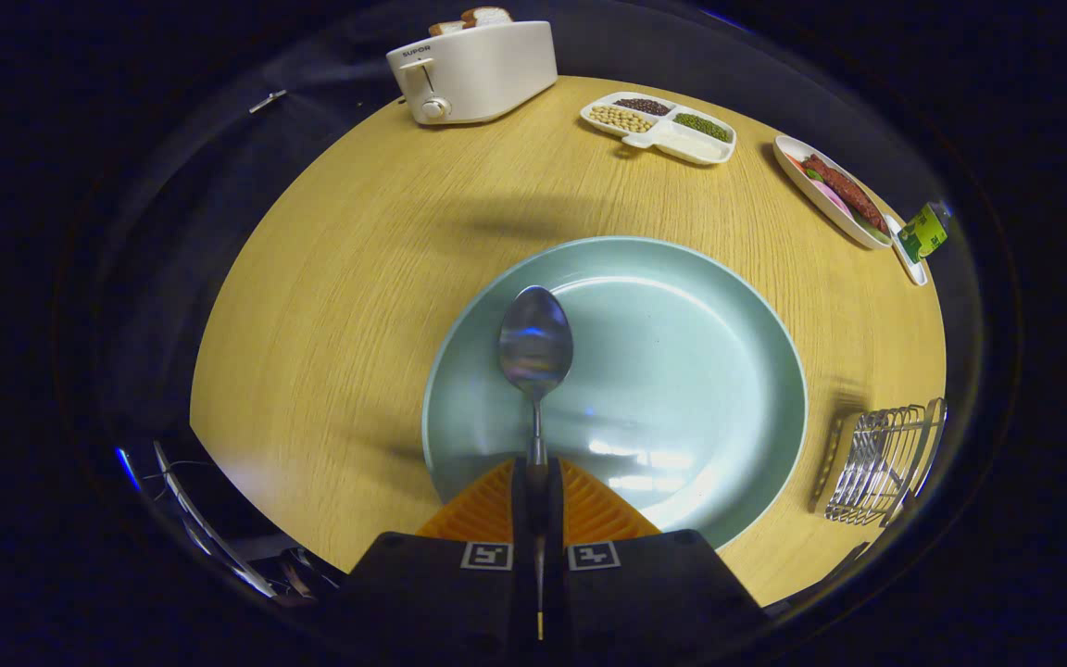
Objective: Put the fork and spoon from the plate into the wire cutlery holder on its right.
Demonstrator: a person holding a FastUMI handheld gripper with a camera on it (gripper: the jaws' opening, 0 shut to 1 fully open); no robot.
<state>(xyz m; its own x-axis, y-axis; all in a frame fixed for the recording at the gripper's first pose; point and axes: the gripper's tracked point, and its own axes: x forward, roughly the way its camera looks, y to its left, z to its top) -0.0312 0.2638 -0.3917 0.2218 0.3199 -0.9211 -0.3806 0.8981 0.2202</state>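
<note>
A: The jaws are clenching the spoon (pixel 535 347) by its handle, bowl hanging over the plate (pixel 728 306).
B: Next it's needing a swing right to the holder (pixel 881 463), tipping handle-down.

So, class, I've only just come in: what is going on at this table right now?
A hand-held gripper is shut on the handle of a spoon, holding it over the green plate with the bowl pointing ahead of the fingers. The wire cutlery holder stands on the wooden table just right of the plate. Beyond the plate are a toaster and two dishes of food.
</note>
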